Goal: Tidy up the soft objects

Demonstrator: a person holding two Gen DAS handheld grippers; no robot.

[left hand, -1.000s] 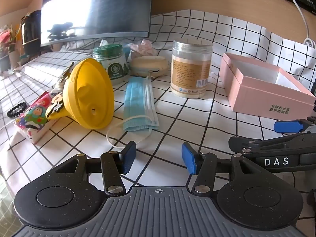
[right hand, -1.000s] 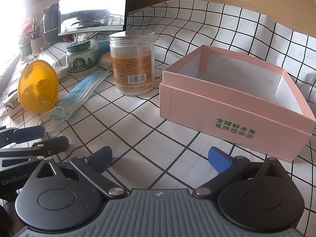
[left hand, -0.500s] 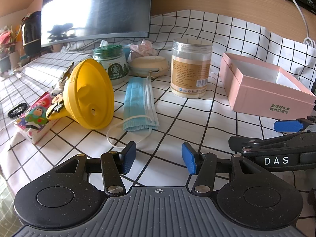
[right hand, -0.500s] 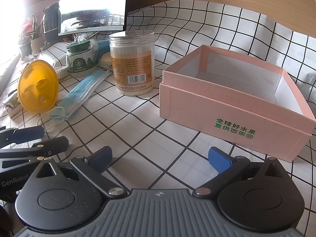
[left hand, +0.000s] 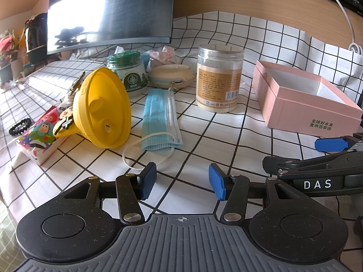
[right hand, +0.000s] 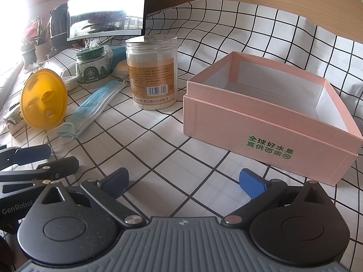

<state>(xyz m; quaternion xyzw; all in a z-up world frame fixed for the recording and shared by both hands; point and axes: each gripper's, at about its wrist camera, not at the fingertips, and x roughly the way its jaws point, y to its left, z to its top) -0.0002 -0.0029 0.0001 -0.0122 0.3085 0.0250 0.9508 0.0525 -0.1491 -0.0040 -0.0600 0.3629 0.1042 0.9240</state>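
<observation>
Desk (left hand: 199, 136) covered by white cloth with black grid. Dark monitor (left hand: 111, 11) at rear left, reflecting window light. Open pink box (right hand: 267, 117) on the right side of the desk, white inside, nothing seen in it, green lettering on its front wall. Yellow funnel (left hand: 104, 108) lying on its side at the left, wide mouth facing the cameras, resting against a cartoon-printed tissue pack (left hand: 38, 136). Clear lidded jar (left hand: 219, 79) with tan label upright between funnel and box, well apart from the box. Blue face mask (left hand: 161, 117), folded flat, lying between funnel and clear jar, just beside the funnel; white ear loop trailing toward the left tool. Green-lidded jar (left hand: 128, 72) upright behind the funnel. Round beige pouch (left hand: 171, 74) behind the mask, beside the green-lidded jar. Crumpled pink-patterned cloth (left hand: 164, 53) behind the pouch. Black hair tie (left hand: 19, 125) at far left, near the tissue pack.

Left tool (left hand: 182, 181): spread, nothing between the blue pads, hovering over bare cloth just short of the mask's ear loop. Right tool (right hand: 182, 181): spread wide, nothing between the pads, in front of the pink box, not touching it.
</observation>
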